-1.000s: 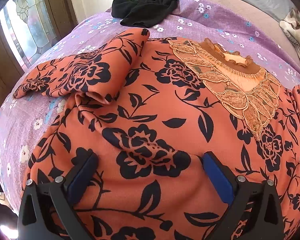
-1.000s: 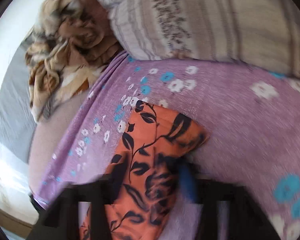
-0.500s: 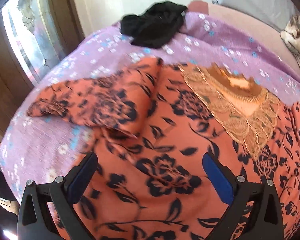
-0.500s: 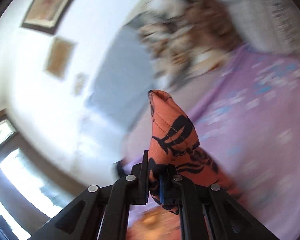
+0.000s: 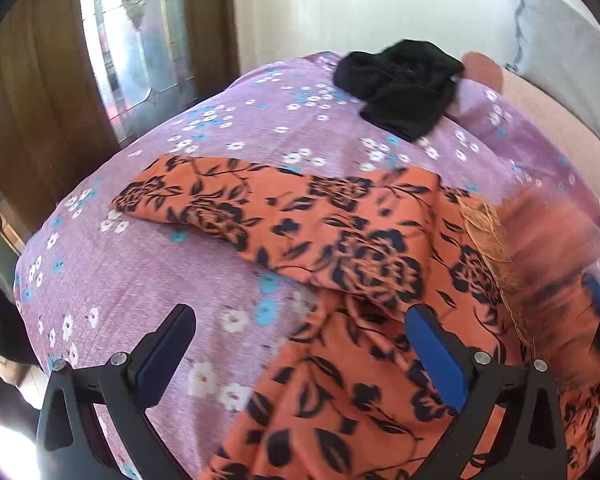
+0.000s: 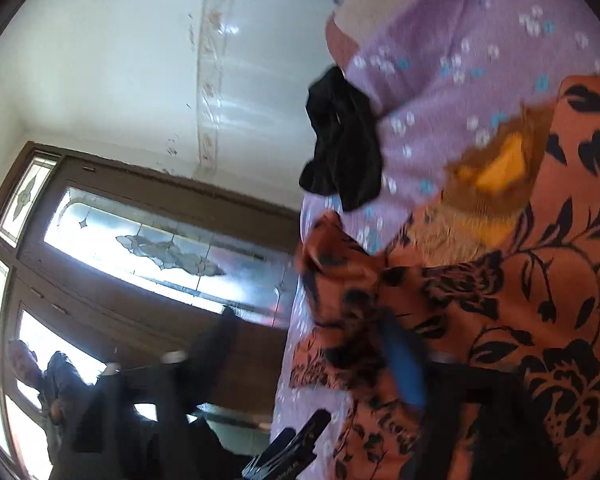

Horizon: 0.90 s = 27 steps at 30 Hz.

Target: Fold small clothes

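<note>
Two grippers over an orange flowered top [image 5: 364,264] spread on a purple bedspread [image 5: 148,280].

On the left, the left gripper [image 5: 300,352] hangs above the top's near edge, jaws wide apart with nothing between them; one sleeve [image 5: 204,204] lies folded across the body. A black garment [image 5: 400,84] sits further back on the bedspread. On the right, the right gripper [image 6: 304,352] is blurred; a bunched fold of the top lies between its fingers, but I cannot tell whether the jaws grip it.
</note>
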Each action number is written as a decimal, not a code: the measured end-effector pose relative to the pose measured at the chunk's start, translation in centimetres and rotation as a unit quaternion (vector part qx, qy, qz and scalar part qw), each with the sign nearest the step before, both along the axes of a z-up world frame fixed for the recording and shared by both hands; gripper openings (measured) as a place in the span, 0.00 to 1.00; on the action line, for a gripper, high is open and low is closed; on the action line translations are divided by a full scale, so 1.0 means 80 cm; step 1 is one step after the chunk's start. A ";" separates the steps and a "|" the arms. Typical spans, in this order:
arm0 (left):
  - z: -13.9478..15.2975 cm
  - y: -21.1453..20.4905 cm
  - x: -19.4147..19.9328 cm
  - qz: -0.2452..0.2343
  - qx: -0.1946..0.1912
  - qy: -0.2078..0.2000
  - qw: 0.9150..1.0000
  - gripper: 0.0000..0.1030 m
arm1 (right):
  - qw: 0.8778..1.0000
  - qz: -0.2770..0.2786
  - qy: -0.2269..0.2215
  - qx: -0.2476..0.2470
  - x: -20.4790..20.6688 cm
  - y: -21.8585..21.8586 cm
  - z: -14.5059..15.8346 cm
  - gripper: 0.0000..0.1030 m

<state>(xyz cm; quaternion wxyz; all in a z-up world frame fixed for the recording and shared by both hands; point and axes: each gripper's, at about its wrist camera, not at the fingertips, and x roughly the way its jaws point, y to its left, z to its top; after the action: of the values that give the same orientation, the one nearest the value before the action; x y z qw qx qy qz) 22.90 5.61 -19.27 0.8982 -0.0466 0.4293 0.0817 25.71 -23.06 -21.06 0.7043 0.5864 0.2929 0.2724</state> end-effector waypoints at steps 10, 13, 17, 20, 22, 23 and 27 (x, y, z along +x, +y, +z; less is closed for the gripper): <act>0.008 -0.005 0.003 -0.051 -0.063 -0.036 0.996 0.95 | 0.973 -0.081 0.029 -0.214 -0.080 -0.102 0.034 0.77; 0.004 -0.034 0.011 -0.099 -0.060 -0.036 0.993 0.76 | 0.961 -0.116 0.060 -0.243 -0.108 -0.159 0.024 0.68; -0.012 -0.073 0.026 -0.142 -0.041 -0.018 0.989 0.47 | 0.955 -0.143 0.118 -0.233 -0.114 -0.221 -0.016 0.56; -0.023 -0.094 0.035 -0.163 -0.039 0.005 0.986 0.47 | 0.956 -0.137 0.144 -0.217 -0.108 -0.246 -0.041 0.49; -0.029 -0.105 0.041 -0.171 -0.044 0.015 0.984 0.47 | 0.959 -0.133 0.141 -0.207 -0.102 -0.249 -0.048 0.47; -0.030 -0.108 0.044 -0.172 -0.038 0.014 0.984 0.47 | 0.960 -0.130 0.138 -0.205 -0.100 -0.249 -0.049 0.47; -0.040 -0.113 0.055 -0.172 -0.018 0.033 0.984 0.05 | 0.959 -0.105 0.149 -0.216 -0.082 -0.234 -0.064 0.47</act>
<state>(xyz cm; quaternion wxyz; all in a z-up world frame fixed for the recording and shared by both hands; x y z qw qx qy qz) 27.28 -3.41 -22.45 0.8833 0.0145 0.4616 -0.0807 19.12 -41.78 -26.15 0.7871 0.4820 0.3831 0.0363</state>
